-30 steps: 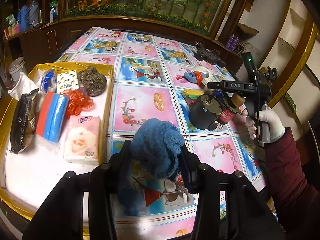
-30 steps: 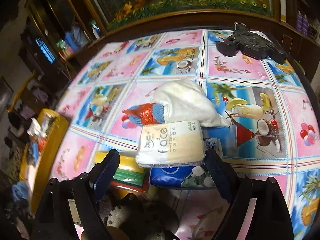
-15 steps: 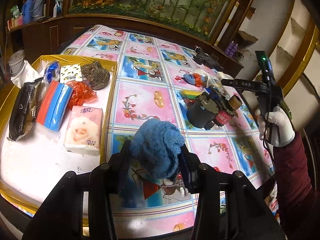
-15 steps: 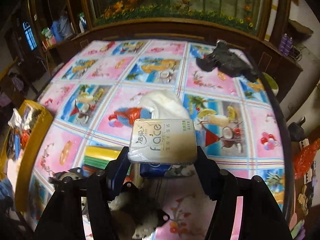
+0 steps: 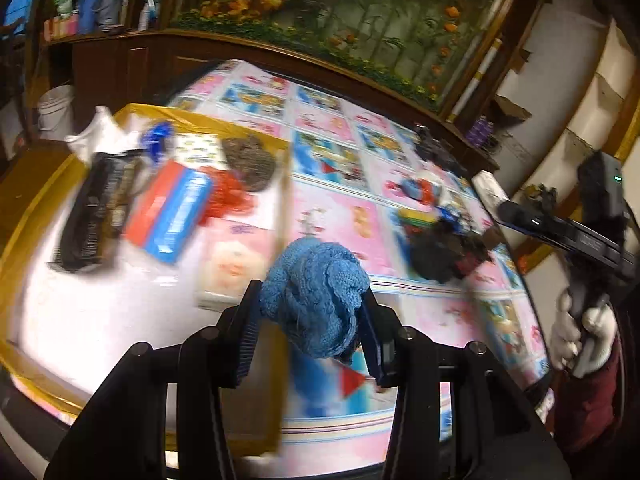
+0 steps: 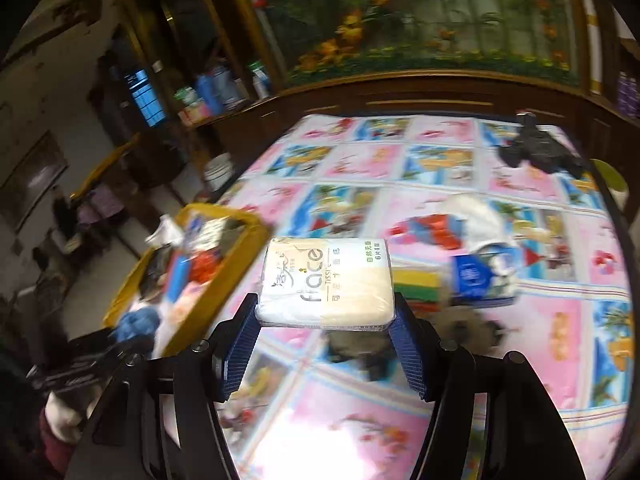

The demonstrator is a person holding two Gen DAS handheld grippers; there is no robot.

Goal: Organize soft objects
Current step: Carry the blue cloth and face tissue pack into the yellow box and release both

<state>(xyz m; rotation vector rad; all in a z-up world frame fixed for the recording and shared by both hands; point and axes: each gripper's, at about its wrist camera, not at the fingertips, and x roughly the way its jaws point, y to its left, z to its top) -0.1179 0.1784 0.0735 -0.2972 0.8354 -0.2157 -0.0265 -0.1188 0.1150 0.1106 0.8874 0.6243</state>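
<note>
My left claw point(image 5: 310, 316) is clamped on the blue knitted ball point(image 5: 316, 300). My right claw point(image 6: 325, 320) pinches the tissue pack point(image 6: 325, 282) between its pads, above the table.

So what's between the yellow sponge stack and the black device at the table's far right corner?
In the right wrist view, a blue packet, white bag and red-blue bundle lie between sponge stack and black device.

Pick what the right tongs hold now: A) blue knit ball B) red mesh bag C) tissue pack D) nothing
C: in the right wrist view the right tongs clamp a cream tissue pack by its two ends, lifted off the table; the blue knit ball sits in the left tongs instead.
</note>
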